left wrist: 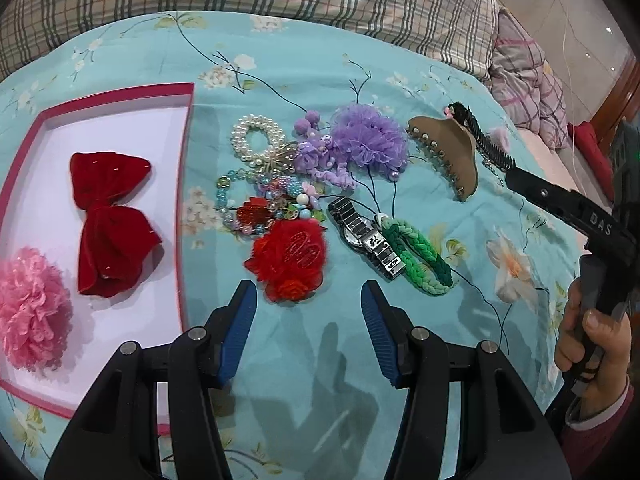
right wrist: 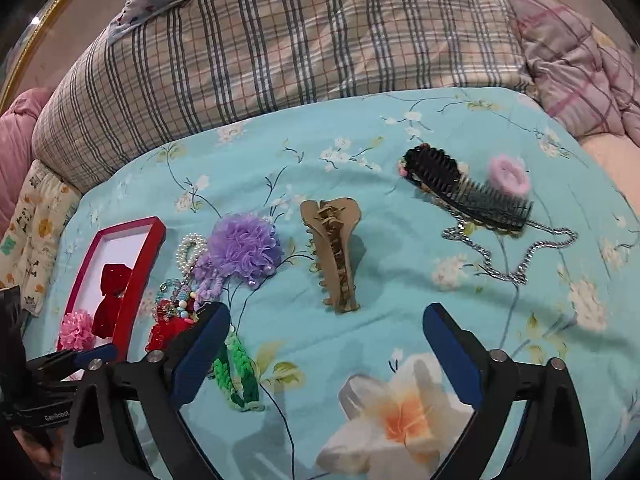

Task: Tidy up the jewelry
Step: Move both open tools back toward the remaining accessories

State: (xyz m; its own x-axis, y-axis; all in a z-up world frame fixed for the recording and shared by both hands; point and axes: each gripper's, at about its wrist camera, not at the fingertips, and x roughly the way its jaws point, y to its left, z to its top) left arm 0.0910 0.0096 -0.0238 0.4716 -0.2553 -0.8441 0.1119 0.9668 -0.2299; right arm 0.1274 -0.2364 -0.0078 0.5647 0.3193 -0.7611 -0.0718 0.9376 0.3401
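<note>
A red-rimmed box (left wrist: pixel 188 128) lies at the left and holds a red velvet bow (left wrist: pixel 112 220) and a pink flower (left wrist: pixel 28 308). My left gripper (left wrist: pixel 308 300) is open and empty, just in front of a red flower clip (left wrist: pixel 288 260). Beside it lie a watch (left wrist: pixel 364 236), a green braided band (left wrist: pixel 420 256), bead bracelets (left wrist: pixel 256 200), a pearl band (left wrist: pixel 256 140), a purple flower (left wrist: pixel 368 136) and a tan claw clip (left wrist: pixel 444 152). My right gripper (right wrist: pixel 326 328) is open and empty, in front of the claw clip (right wrist: pixel 334 252). A black comb clip (right wrist: pixel 464 192), a pink scrunchie (right wrist: pixel 510 174) and a silver chain (right wrist: pixel 516 256) lie farther right.
Everything lies on a light blue flowered bedspread (left wrist: pixel 320 60). A plaid quilt (right wrist: pixel 300 48) and pillows rise behind it. The right gripper's handle and the hand on it (left wrist: pixel 592 336) show at the right of the left wrist view.
</note>
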